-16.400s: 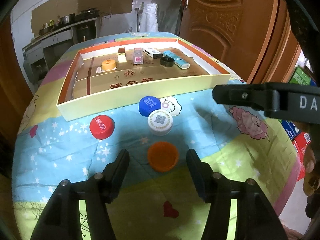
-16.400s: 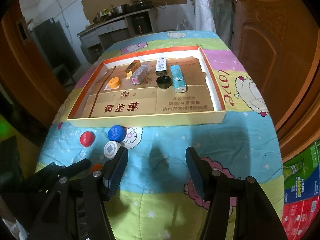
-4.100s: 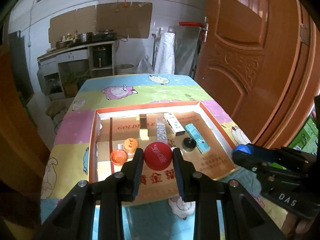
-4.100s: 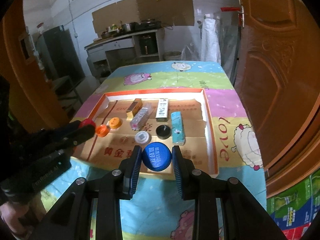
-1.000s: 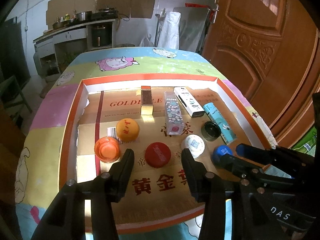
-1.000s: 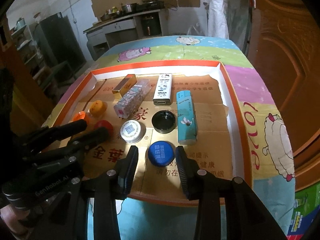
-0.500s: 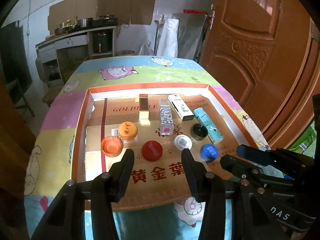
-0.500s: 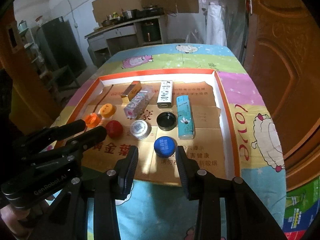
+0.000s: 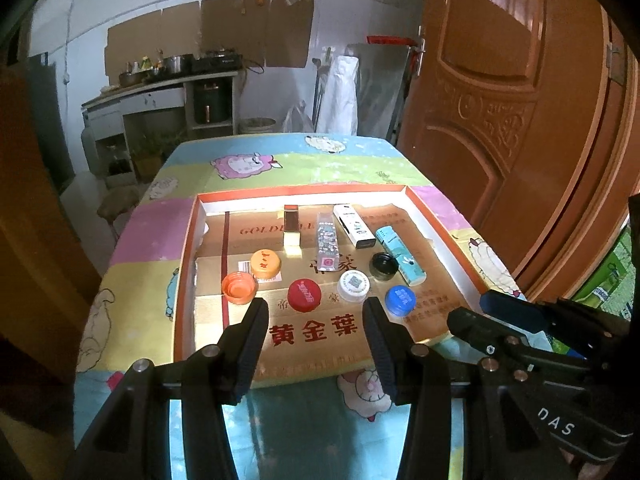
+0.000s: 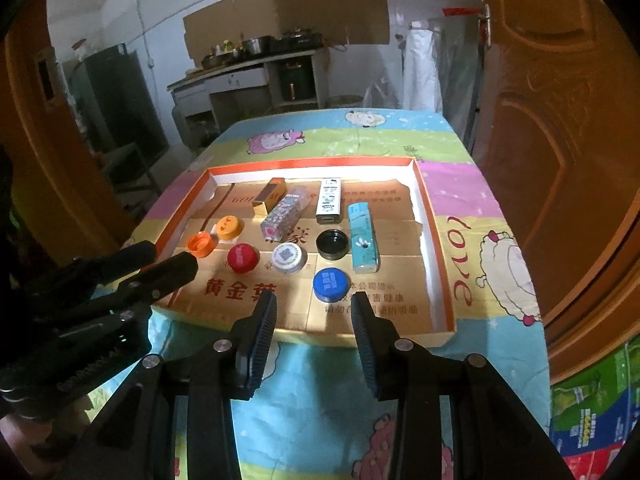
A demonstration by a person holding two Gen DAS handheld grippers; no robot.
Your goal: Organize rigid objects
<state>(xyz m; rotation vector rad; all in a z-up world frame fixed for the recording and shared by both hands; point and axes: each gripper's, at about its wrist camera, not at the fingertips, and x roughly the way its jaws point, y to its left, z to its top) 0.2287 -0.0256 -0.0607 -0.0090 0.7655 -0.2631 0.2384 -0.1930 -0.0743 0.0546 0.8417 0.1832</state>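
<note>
A shallow cardboard tray (image 9: 188, 256) (image 10: 434, 264) lies on the table. In it a front row of bottle caps: orange (image 9: 239, 288), red (image 9: 304, 295) (image 10: 243, 257), white (image 9: 353, 286) (image 10: 289, 256), blue (image 9: 400, 300) (image 10: 331, 285), plus a yellow cap (image 9: 265, 263) and a black lid (image 9: 384, 266). Behind them lie several small boxes and a teal lighter (image 10: 363, 237). My left gripper (image 9: 315, 312) is open and empty, above the tray's near edge. My right gripper (image 10: 313, 307) is open and empty, just short of the blue cap.
The table has a colourful cartoon cloth (image 10: 492, 256). A wooden door (image 9: 500, 92) stands close on the right. A kitchen counter (image 10: 248, 68) is behind the table. Coloured cartons (image 10: 592, 420) sit on the floor at the right.
Both grippers have drawn back and up from the tray, leaving the red and blue caps lying in it. The jaws stay open.
</note>
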